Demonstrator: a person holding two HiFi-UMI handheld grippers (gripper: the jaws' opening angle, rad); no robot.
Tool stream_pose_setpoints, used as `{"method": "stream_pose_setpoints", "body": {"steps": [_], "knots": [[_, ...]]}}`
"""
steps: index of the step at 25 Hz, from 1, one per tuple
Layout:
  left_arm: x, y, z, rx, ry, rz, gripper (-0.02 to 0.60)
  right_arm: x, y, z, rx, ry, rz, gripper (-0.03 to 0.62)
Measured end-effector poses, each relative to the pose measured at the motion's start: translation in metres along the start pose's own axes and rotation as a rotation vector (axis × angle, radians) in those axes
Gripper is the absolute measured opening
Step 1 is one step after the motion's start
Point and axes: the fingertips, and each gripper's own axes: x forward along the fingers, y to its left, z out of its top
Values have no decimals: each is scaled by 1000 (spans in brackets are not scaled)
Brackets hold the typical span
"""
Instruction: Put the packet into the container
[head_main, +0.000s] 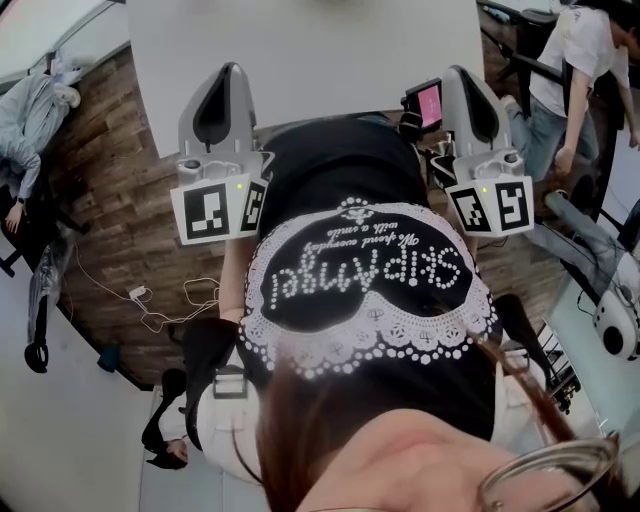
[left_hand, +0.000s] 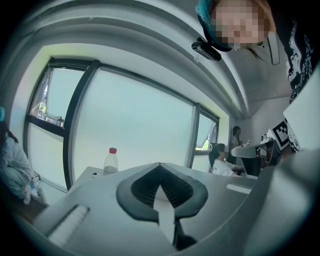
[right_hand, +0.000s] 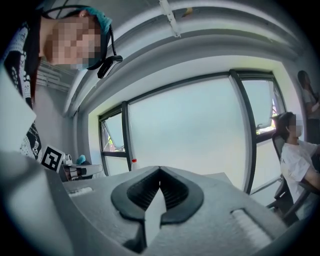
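No packet and no container shows in any view. In the head view my left gripper (head_main: 228, 70) and my right gripper (head_main: 462, 72) are held close against the person's dark printed top, jaws pointing toward the edge of a white table (head_main: 300, 50). Each carries its marker cube below. In the left gripper view the left gripper (left_hand: 159, 165) has its tips together, with nothing between them. The right gripper view shows the right gripper (right_hand: 159, 169) the same way, shut and empty. Both gripper cameras look up at large windows.
A plastic bottle with a red cap (left_hand: 110, 161) stands on a white surface past the left jaws. A wood floor (head_main: 110, 200) with a loose white cable (head_main: 160, 305) lies to the left. A person sits at far left (head_main: 25, 120) and another stands at far right (head_main: 580, 60).
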Motion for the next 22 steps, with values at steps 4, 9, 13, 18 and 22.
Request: {"method": "stream_pose_setpoints", "body": {"steps": [4,9,13,18,22], "knots": [[1,0,1,-1,-4,0,2,3,2,2,-2,-4,11,3],[5,3,3,-3,-8,4,2,7,2,3,-1,-3,13,3],[5,5,3,-7,-2,6,2,9,6,3,2,4,22,3],[1,10,3,-14,-3,16,2,18,16,3,2,5,50,3],[-2,11,2,-20,0,22,2,19,21,4,-1,5,65,3]]}}
